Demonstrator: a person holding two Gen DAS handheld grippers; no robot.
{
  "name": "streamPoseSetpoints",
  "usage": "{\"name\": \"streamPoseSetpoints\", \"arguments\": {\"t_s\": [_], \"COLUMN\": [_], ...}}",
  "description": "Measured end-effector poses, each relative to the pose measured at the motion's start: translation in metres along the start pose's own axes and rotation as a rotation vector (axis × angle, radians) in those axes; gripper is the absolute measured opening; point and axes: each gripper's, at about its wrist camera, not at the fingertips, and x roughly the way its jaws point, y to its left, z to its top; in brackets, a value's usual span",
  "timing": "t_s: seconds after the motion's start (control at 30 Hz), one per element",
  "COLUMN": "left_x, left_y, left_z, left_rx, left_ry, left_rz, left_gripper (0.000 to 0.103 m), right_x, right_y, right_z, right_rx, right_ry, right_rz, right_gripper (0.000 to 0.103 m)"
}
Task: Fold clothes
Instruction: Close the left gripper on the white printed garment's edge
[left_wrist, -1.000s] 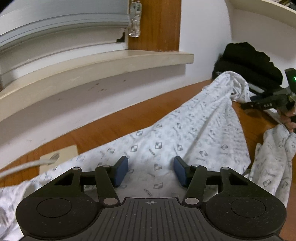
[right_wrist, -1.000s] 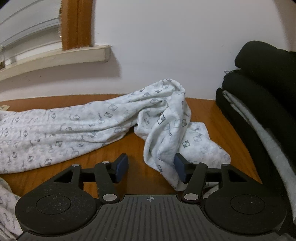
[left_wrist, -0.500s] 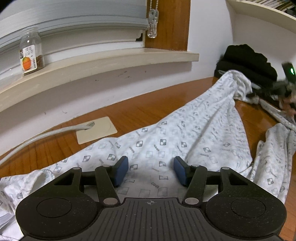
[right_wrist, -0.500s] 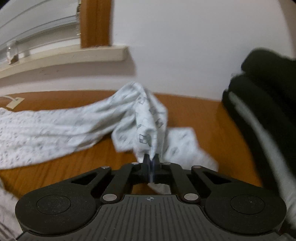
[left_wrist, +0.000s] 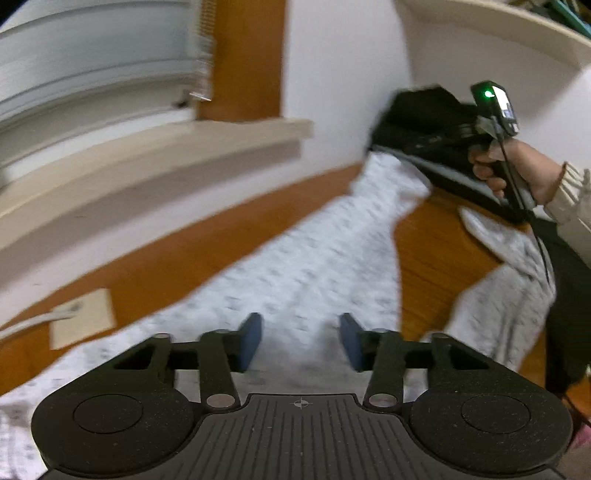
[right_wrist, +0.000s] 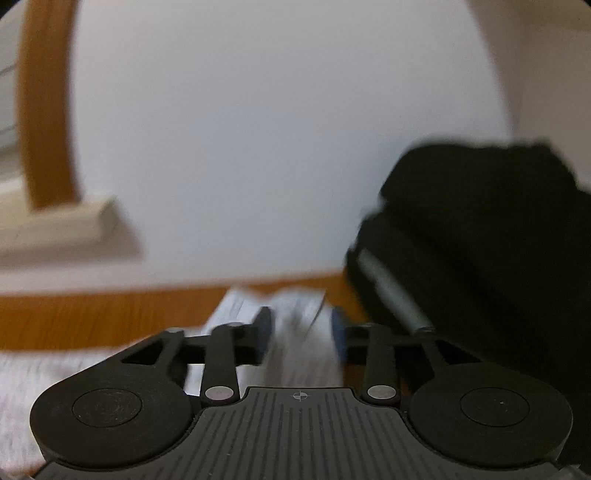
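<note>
A white patterned garment (left_wrist: 314, 266) lies spread across the brown wooden surface (left_wrist: 436, 251), running from the 7 o'clock corner of the left wrist view up toward 1 o'clock, where it meets a pile of black clothes (left_wrist: 424, 122) against the white wall. The left claw (left_wrist: 301, 341) sits low over the garment with its blue pads (left_wrist: 251, 341) apart and closing; cloth shows in the gap beneath them, but the pads do not press on it. In the right wrist view the right claw (right_wrist: 301, 338) has its pads apart and opening, with a bunched fold of the same garment (right_wrist: 295, 332) between them; blur hides whether they touch it. The black pile (right_wrist: 480, 236) fills the 3 o'clock side there. From the left view, a hand (left_wrist: 517, 171) in a pale sleeve grips the right tool's handle at 2 o'clock. A window sill (left_wrist: 147, 166) runs at 10 o'clock, and a beige plate (left_wrist: 83, 319) with a cable sits at 8 o'clock.
</note>
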Motion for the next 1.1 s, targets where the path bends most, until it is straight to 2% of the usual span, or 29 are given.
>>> {"name": "streamPoseSetpoints", "arguments": {"t_s": [0.07,0.13,0.23,0.37,0.43,0.47,0.5,0.53,0.67,0.77,0.83,1.0,1.07,1.1], "left_x": [0.007,0.009,0.008,-0.004,-0.009,-0.012,-0.012,-0.008,0.013,0.018,0.019,0.023,0.023,0.023], "left_y": [-0.008,-0.012,-0.016,-0.025,-0.029,-0.031,-0.033,-0.035,-0.04,-0.036,-0.036,-0.035,-0.034,-0.034], "left_z": [-0.001,-0.002,-0.002,0.001,0.004,0.005,0.006,0.007,0.006,0.005,0.005,0.005,0.005,0.005], "left_rx": [0.019,0.025,0.039,0.056,0.055,0.054,0.055,0.06,0.087,0.085,0.086,0.096,0.091,0.091], "left_ry": [0.026,0.035,0.043,-0.019,-0.042,-0.05,-0.049,-0.033,0.039,0.048,0.054,0.075,0.07,0.065], "left_rz": [-0.013,-0.015,-0.005,0.052,0.051,0.043,0.033,0.02,0.05,0.076,0.079,0.076,0.078,0.079], "left_gripper": [0.034,0.033,0.033,0.033,0.033,0.03,0.022,0.022,0.023,0.028,0.035,0.037,0.032,0.018], "right_x": [-0.002,-0.005,-0.004,-0.003,-0.002,-0.002,-0.001,-0.002,-0.003,-0.003,-0.003,-0.003,-0.003,-0.003], "right_y": [-0.001,0.001,0.005,-0.003,-0.004,-0.004,-0.004,-0.003,-0.001,-0.004,-0.005,-0.005,-0.004,-0.004], "right_z": [-0.023,-0.045,-0.061,-0.064,-0.064,-0.064,-0.064,-0.064,-0.066,-0.066,-0.067,-0.067,-0.067,-0.066], "right_rx": [-0.001,-0.012,-0.014,0.048,0.064,0.069,0.07,0.065,0.048,0.063,0.071,0.064,0.061,0.06], "right_ry": [0.04,0.058,0.062,0.061,0.062,0.061,0.06,0.06,0.06,0.059,0.058,0.059,0.059,0.059], "right_rz": [0.054,0.08,0.095,0.111,0.106,0.102,0.097,0.091,0.068,0.059,0.057,0.051,0.049,0.049], "right_gripper": [0.042,0.042,0.042,0.043,0.043,0.043,0.043,0.044,0.044,0.044,0.044,0.044,0.044,0.044]}}
